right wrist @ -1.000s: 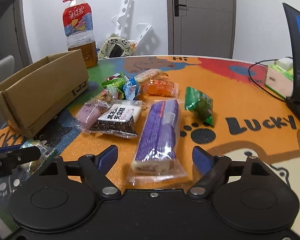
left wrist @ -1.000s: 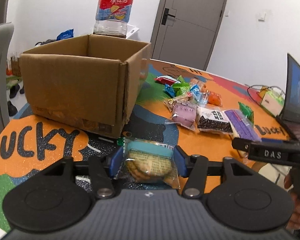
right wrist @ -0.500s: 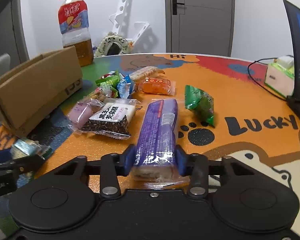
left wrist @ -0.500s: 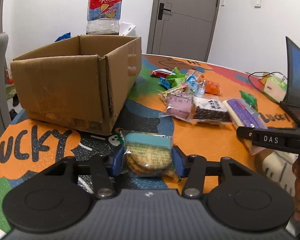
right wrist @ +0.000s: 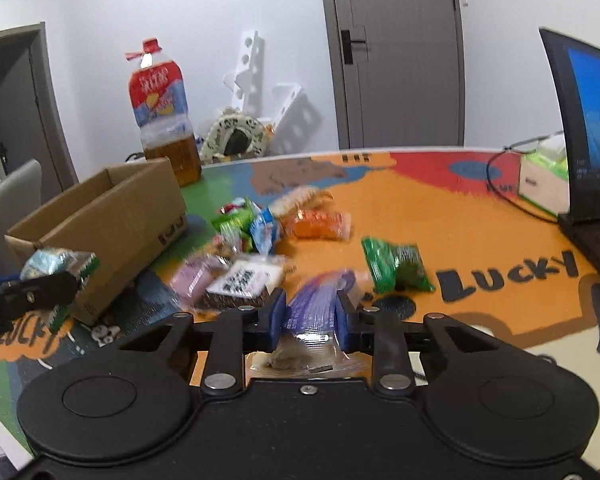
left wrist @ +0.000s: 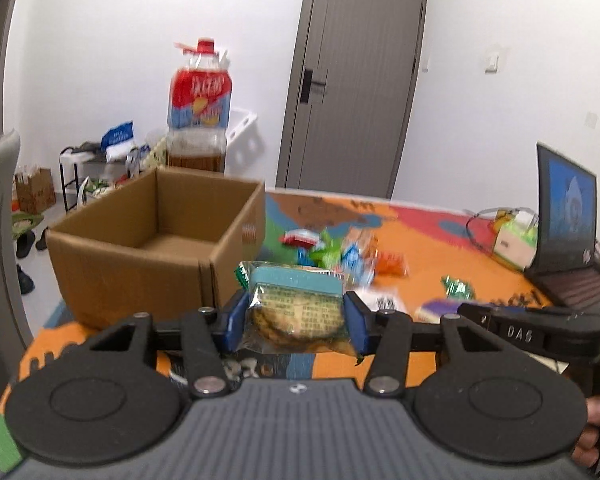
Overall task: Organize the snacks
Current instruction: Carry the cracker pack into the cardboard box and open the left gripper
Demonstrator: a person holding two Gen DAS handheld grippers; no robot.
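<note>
My left gripper (left wrist: 296,320) is shut on a clear biscuit packet with a teal band (left wrist: 298,310), held above the table near the front right corner of the open cardboard box (left wrist: 160,248). The packet also shows in the right wrist view (right wrist: 58,266), beside the box (right wrist: 108,224). My right gripper (right wrist: 310,316) is shut on a long purple snack pack (right wrist: 314,308), lifted off the table. Loose snacks lie ahead: a green packet (right wrist: 396,266), an orange packet (right wrist: 320,226), a black-and-white packet (right wrist: 244,282) and a pink one (right wrist: 192,280).
A large bottle of brown drink (right wrist: 164,120) stands behind the box. A laptop (right wrist: 588,128), a tissue box (right wrist: 544,180) and a cable (right wrist: 500,184) are at the right. A grey chair (left wrist: 0,240) is at the left.
My right gripper closed on the purple pack and raised it. My left gripper lifted the biscuit packet up, level with the box's rim.
</note>
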